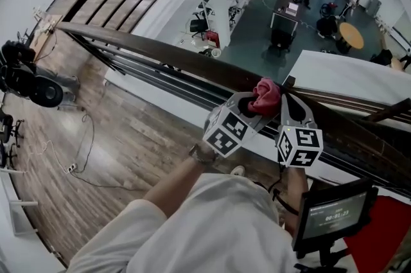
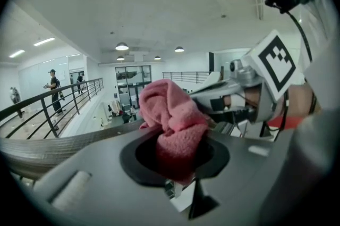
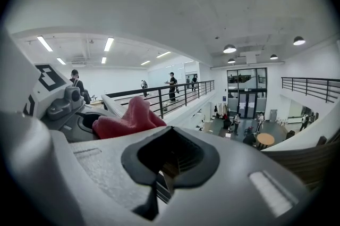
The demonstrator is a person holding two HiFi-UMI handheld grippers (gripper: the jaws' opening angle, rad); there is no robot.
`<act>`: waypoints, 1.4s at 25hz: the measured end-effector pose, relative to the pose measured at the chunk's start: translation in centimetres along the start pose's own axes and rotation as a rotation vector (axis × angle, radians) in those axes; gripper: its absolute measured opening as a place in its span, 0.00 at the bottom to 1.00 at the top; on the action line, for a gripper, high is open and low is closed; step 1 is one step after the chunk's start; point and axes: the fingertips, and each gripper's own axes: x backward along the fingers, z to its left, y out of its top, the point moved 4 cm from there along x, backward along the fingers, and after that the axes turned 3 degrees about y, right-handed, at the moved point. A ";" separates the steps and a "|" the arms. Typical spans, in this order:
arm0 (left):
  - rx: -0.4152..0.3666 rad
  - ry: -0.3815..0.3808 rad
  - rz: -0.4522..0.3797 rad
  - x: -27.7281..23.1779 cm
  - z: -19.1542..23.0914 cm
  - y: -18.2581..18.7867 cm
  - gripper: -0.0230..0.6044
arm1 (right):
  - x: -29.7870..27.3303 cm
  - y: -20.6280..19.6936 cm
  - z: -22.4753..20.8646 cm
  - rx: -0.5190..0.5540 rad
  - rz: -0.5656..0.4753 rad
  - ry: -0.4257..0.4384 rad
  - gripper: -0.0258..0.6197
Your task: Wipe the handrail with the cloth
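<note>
A dark wooden handrail (image 1: 160, 53) runs from upper left to right across the head view. My left gripper (image 1: 253, 101) is just above it, shut on a bunched pink-red cloth (image 1: 264, 97). In the left gripper view the cloth (image 2: 172, 124) bulges up out of the shut left gripper (image 2: 175, 158), with the rail (image 2: 53, 145) low on the left. My right gripper (image 1: 292, 105) is close beside the cloth on its right, over the rail. In the right gripper view, that right gripper (image 3: 170, 161) is shut with nothing in it, and the cloth (image 3: 127, 121) lies to its left.
Thin metal bars (image 1: 154, 76) run under the handrail, with an open drop to a lower hall (image 1: 289, 15) beyond. A small screen on a stand (image 1: 334, 211) stands at lower right. Black equipment (image 1: 26, 76) and cables (image 1: 70, 166) lie on the wood floor at left.
</note>
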 end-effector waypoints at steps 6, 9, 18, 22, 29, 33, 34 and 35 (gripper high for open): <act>0.061 -0.039 0.040 -0.6 -1.6 -1.8 0.19 | 0.1 0.0 -0.3 -0.017 -0.016 0.012 0.04; 0.107 -0.058 0.067 -1.3 -2.0 -3.2 0.19 | 0.1 -0.1 -0.2 -0.013 -0.017 0.020 0.04; 0.246 -0.038 -0.016 -3.2 -1.1 -3.9 0.19 | -0.1 -0.4 -1.0 0.005 -0.034 0.010 0.04; 0.250 -0.062 -0.020 -3.2 -1.0 -3.5 0.19 | 0.1 -0.2 -1.5 0.005 -0.043 -0.020 0.04; 0.244 -0.094 -0.031 -2.5 -0.1 -3.6 0.19 | 0.3 0.0 -1.8 -0.014 -0.041 -0.084 0.04; 0.255 -0.104 -0.031 -2.4 0.3 -2.6 0.19 | 0.8 0.9 -2.8 -0.039 -0.049 -0.120 0.04; 0.259 -0.108 -0.031 -2.1 0.5 -3.2 0.19 | 0.7 0.5 -2.4 -0.047 -0.052 -0.127 0.04; 0.262 -0.114 -0.031 -1.8 0.6 -4.0 0.19 | 0.5 0.0 -1.9 -0.054 -0.056 -0.130 0.04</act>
